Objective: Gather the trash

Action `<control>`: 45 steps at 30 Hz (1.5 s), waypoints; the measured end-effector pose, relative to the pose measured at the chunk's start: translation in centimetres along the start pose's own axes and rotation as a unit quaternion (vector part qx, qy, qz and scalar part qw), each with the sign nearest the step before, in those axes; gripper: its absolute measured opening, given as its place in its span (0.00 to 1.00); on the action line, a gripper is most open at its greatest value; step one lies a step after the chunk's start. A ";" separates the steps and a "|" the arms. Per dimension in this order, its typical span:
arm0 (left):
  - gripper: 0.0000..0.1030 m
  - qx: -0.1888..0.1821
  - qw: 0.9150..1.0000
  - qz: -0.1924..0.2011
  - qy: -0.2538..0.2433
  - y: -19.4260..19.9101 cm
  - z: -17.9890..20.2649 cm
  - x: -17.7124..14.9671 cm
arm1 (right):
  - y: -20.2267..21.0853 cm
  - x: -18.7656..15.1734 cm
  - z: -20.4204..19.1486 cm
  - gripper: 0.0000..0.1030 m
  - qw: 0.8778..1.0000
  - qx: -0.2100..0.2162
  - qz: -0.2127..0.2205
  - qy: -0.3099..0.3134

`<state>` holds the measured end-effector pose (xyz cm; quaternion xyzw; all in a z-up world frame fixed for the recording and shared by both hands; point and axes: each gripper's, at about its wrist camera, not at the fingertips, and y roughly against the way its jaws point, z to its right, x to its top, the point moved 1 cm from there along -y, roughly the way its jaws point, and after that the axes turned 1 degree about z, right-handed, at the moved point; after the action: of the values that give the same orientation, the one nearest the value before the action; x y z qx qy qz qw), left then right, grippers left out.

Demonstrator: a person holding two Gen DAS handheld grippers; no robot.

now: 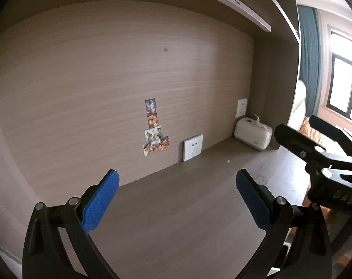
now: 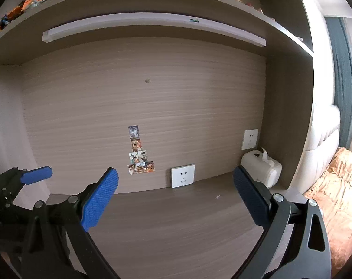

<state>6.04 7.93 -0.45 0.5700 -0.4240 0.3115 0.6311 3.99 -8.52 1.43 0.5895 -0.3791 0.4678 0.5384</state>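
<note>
My left gripper (image 1: 177,197) is open and empty, held above the brown wooden desk (image 1: 176,220). My right gripper (image 2: 176,197) is open and empty too, above the same desk (image 2: 176,227). The right gripper's black body shows at the right of the left wrist view (image 1: 315,153). The left gripper's blue finger (image 2: 36,175) shows at the left edge of the right wrist view. A tiny pale scrap (image 2: 218,196) lies on the desk toward the back right; it also shows in the left wrist view (image 1: 228,161).
A white tissue box (image 2: 262,171) stands in the back right corner (image 1: 252,136). Wall sockets (image 2: 183,175) and stickers (image 2: 138,155) are on the back panel. A shelf (image 2: 152,25) with toys hangs overhead. A bed with an orange blanket (image 2: 334,197) is at the right.
</note>
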 end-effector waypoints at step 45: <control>0.95 0.034 0.999 0.003 -0.034 0.6 1.9 -0.2 | 1.2 -1.1 2.4 0.96 1.000 -0.022 -0.003 -0.015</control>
<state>5.10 6.16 -0.38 0.6002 -0.4358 0.3083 0.5957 2.87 -11.14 0.73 0.5854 -0.3955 0.4487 0.5473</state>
